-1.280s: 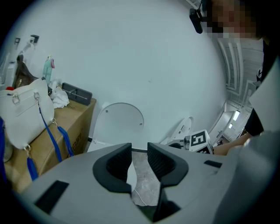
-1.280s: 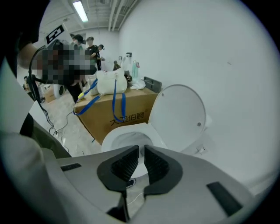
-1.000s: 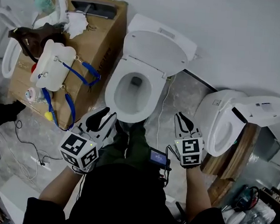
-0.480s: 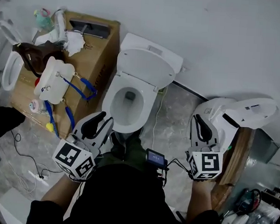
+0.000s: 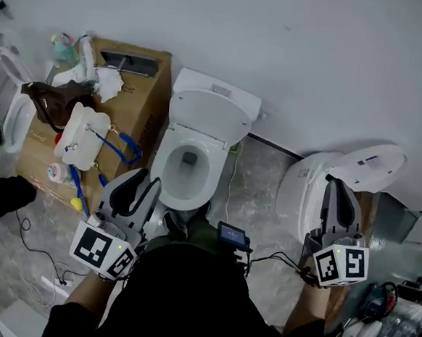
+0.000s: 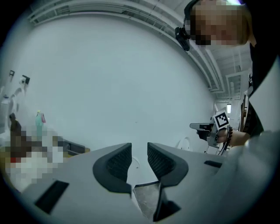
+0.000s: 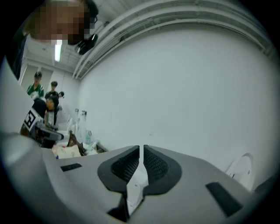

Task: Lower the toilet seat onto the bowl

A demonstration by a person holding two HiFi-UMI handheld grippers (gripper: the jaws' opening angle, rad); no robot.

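Note:
A white toilet (image 5: 189, 171) stands against the wall at centre, its seat and lid (image 5: 208, 114) tipped up. A second white toilet (image 5: 304, 187) sits at the right on its side, lid (image 5: 373, 164) swung out. My right gripper (image 5: 339, 187) hovers over that right toilet, just below its lid. Its jaws (image 7: 141, 154) are drawn in to a thin slit with nothing between them. My left gripper (image 5: 138, 185) is low at the left of the centre bowl, apart from it. It is open and empty (image 6: 139, 154).
A cardboard box (image 5: 146, 86) left of the centre toilet carries a white bag with blue straps (image 5: 82, 136) and clutter. Another toilet (image 5: 13, 109) shows at the far left. Cables (image 5: 36, 219) trail on the floor. A wooden pallet (image 5: 366, 213) lies under the right toilet.
My right gripper has swung from the floor in front of the centre toilet out to the right toilet. The left gripper has drifted slightly left and down.

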